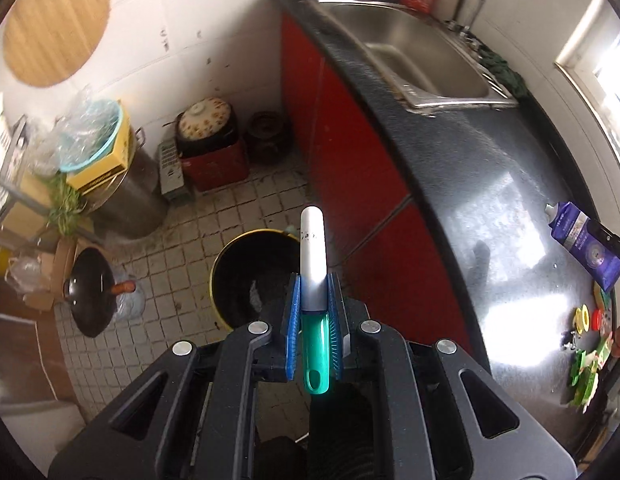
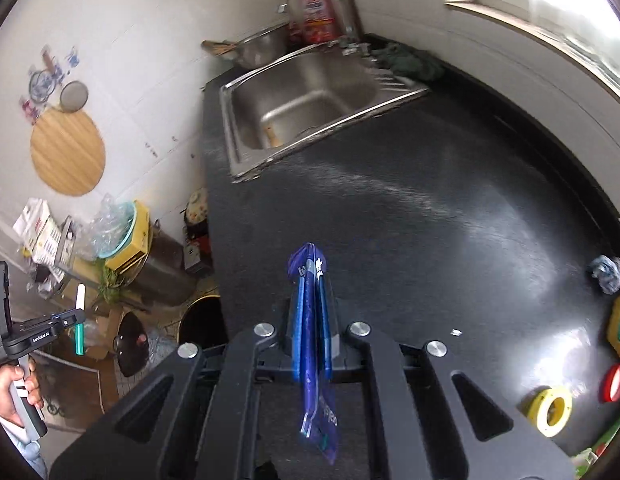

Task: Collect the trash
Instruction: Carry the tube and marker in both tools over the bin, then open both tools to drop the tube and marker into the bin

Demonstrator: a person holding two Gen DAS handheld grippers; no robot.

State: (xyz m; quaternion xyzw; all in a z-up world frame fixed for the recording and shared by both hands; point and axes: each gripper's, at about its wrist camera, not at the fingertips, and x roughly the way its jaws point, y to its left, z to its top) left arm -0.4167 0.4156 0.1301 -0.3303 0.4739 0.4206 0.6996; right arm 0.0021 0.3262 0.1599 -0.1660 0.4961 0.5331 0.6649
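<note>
Two pieces of trash were held at once. The left gripper (image 1: 313, 312) was clamped on a white-and-teal marker pen (image 1: 312, 264), poised above the yellow-rimmed bin (image 1: 246, 280) on the tiled floor. The right gripper (image 2: 311, 320) pinched a flattened blue pouch (image 2: 310, 320) over the dark countertop (image 2: 449, 220), well short of the bin. The pen stuck out far beyond the pads, so a quick swing might have twisted it loose onto the tiles. The limp, glossy pouch could have slid through the jaws, or dropped on the counter if let go early.
</note>
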